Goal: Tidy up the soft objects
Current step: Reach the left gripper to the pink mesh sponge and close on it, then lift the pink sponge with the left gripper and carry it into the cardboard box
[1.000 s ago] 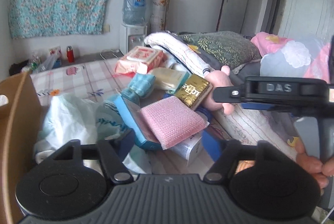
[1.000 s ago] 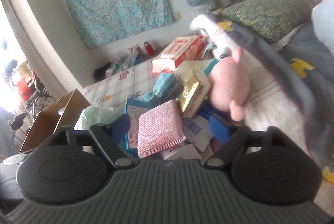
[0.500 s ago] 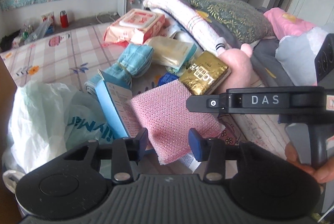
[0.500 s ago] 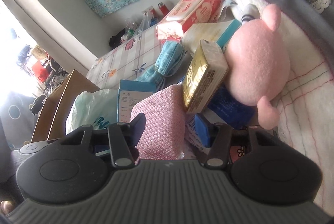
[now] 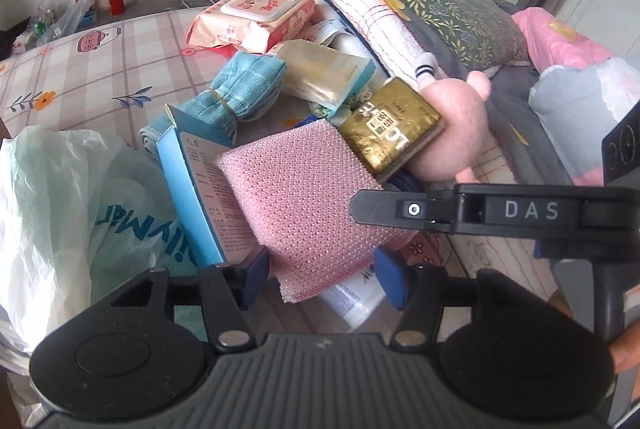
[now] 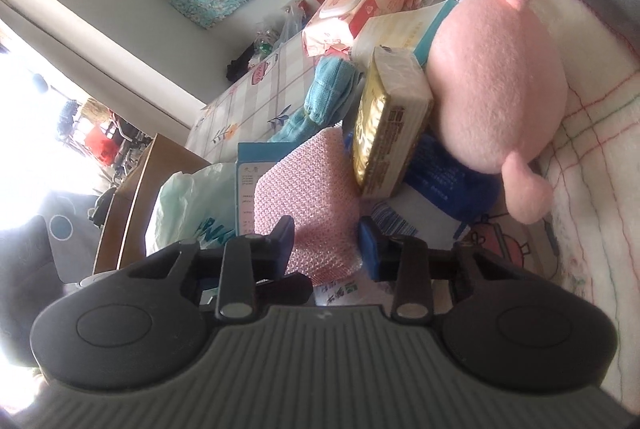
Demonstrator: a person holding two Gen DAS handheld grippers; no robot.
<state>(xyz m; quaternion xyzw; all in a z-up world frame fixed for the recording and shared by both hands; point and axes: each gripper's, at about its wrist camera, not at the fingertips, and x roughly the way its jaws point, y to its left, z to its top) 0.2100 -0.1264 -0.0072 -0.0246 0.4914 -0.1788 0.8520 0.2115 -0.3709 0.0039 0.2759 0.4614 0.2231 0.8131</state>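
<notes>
Pink knobbly sponge pad [image 5: 304, 197] lies at the front of a heap on the bed, leaning on a blue carton [image 5: 192, 189] with a gold foil packet [image 5: 394, 127] resting on its far corner. Both claws straddle its near edge with gaps on either side: the left claw [image 5: 320, 271] is released, and the right claw [image 6: 326, 245] is likewise spread, not yet pinching. Two claws on one soft pad could tug it apart or crush it. Lifting may tip the gold packet and topple the carton. A pink plush toy [image 6: 492, 77], teal cloth [image 5: 240, 93] and white plastic bag [image 5: 52, 213] crowd around.
</notes>
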